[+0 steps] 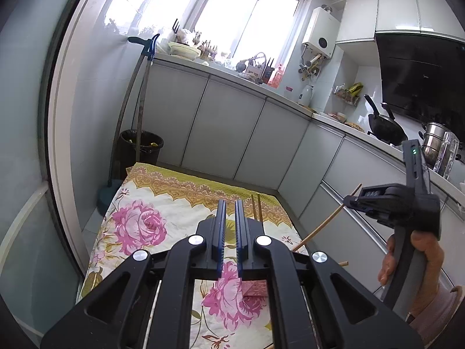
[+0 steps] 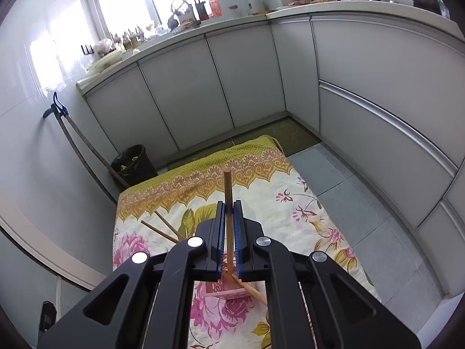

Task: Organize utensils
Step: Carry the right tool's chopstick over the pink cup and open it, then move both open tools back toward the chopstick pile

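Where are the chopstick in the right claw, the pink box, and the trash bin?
chopstick [image 2: 228,192], right wrist view, upper shaft.
pink box [image 2: 225,289], right wrist view, front wall.
trash bin [image 1: 141,148], left wrist view, side wall.

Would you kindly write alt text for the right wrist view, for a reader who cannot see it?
The right tongs are shut on a wooden chopstick, held above a floral cloth on a kitchen floor. Two more chopsticks lie on the cloth to the left, and a pink box sits below the tongs.

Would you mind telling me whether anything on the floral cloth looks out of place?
Yes: two chopsticks lie loose and splayed on the floral cloth, and another lies askew beside the pink box.
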`<action>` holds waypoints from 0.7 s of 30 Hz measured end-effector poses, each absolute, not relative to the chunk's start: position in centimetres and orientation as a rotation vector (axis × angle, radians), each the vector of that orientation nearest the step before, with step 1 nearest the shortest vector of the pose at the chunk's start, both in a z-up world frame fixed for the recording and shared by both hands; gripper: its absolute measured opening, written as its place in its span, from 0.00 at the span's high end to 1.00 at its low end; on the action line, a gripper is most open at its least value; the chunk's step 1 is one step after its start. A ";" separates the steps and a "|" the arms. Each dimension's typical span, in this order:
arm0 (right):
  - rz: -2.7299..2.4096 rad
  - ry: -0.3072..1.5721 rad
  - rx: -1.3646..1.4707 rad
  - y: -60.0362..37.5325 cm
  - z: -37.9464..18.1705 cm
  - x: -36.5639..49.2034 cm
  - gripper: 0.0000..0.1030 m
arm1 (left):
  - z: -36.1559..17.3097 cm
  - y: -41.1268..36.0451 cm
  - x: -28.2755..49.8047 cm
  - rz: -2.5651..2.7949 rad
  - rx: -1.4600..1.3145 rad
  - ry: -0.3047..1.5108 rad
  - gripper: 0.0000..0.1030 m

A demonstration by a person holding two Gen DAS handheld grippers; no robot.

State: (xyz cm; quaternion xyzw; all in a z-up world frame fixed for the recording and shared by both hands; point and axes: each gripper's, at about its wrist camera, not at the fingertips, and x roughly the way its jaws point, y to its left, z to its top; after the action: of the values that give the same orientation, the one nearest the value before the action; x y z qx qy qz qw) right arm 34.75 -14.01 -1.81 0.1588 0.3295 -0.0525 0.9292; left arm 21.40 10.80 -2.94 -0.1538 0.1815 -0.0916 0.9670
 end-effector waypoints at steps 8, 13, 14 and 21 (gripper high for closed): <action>-0.117 0.710 0.329 -13.3 -3.1 35.8 0.83 | -2.7 10.8 21.1 -0.201 -0.316 0.369 0.93; -0.105 0.608 0.385 -14.5 -0.9 33.4 0.42 | -2.4 10.8 20.7 -0.212 -0.313 0.365 0.90; -0.105 0.589 0.405 -15.0 -0.4 32.6 0.36 | -2.3 10.7 20.6 -0.216 -0.310 0.363 0.88; -0.116 0.451 0.526 -19.9 0.9 24.2 0.14 | -2.1 9.5 19.9 -0.275 -0.267 0.382 0.72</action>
State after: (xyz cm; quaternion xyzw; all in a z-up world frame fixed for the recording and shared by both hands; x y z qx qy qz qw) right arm 24.19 -19.93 0.93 0.2578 0.2210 -0.0569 0.9389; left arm 19.93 9.48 -2.12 -0.1317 0.1889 -0.1357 0.9636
